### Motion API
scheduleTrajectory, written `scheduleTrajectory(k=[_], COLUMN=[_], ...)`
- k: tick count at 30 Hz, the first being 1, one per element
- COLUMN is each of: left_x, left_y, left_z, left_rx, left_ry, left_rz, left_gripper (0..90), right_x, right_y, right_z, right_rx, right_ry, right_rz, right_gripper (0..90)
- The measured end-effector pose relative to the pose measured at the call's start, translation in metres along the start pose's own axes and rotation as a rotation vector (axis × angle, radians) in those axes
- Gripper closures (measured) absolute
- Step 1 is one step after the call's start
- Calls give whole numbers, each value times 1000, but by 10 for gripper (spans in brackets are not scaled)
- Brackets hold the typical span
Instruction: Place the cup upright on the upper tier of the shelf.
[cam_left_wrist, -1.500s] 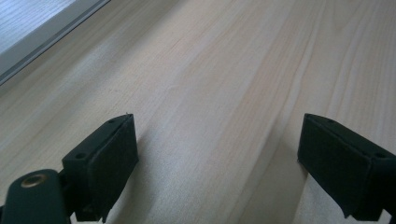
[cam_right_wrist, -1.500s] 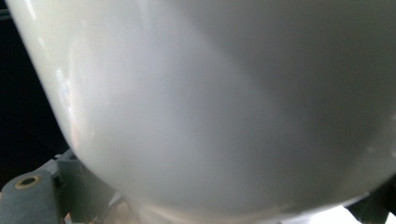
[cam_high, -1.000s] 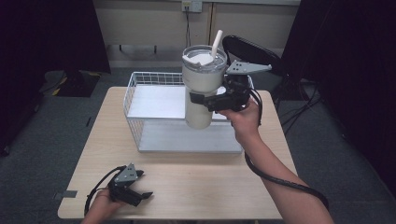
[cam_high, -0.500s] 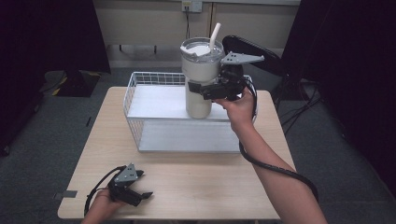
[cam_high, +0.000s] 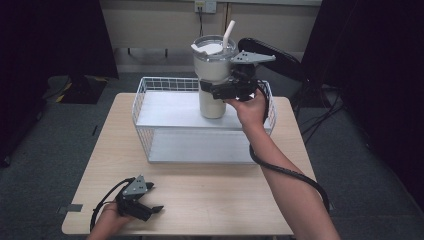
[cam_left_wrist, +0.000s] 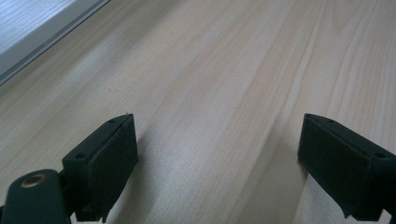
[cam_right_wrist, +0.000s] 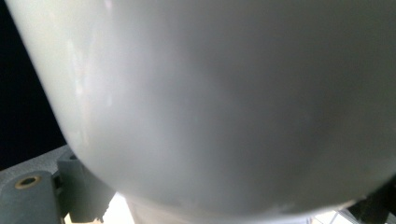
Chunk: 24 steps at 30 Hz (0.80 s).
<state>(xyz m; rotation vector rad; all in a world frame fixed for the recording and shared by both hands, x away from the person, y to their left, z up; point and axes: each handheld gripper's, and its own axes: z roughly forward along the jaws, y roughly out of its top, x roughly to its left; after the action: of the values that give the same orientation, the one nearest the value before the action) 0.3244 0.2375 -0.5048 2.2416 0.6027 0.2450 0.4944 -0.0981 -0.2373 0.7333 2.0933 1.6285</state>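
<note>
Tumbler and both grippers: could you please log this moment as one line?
right gripper: shut on tumbler above wire basket | left gripper: open, on table

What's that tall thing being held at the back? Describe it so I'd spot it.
On the wooden table sits a white wire basket. In it stands a tall cream tumbler, gripped by the right gripper. Its clear lid and white straw set it apart.

High view overlooks table (cam_high: 210, 195); gripper views sit close.
</note>
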Motion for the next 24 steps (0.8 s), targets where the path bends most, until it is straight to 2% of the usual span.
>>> scheduleTrajectory(k=[3, 7, 9, 24], left_x=[0, 0, 0, 0], left_y=[0, 0, 0, 0], left_z=[0, 0, 0, 0], left_rx=[0, 0, 1, 0], left_ry=[0, 0, 0, 0], left_rz=[0, 1, 0, 0], left_gripper=[115, 115, 115, 115], right_x=[-1, -5, -6, -8], right_y=[-2, -9, -12, -19], right_z=[4, 8, 9, 6], right_rx=[3, -6, -4, -36], right_ry=[-11, -17, -19, 4], right_rz=[-8, 15, 11, -9], right_gripper=[91, 89, 89, 86])
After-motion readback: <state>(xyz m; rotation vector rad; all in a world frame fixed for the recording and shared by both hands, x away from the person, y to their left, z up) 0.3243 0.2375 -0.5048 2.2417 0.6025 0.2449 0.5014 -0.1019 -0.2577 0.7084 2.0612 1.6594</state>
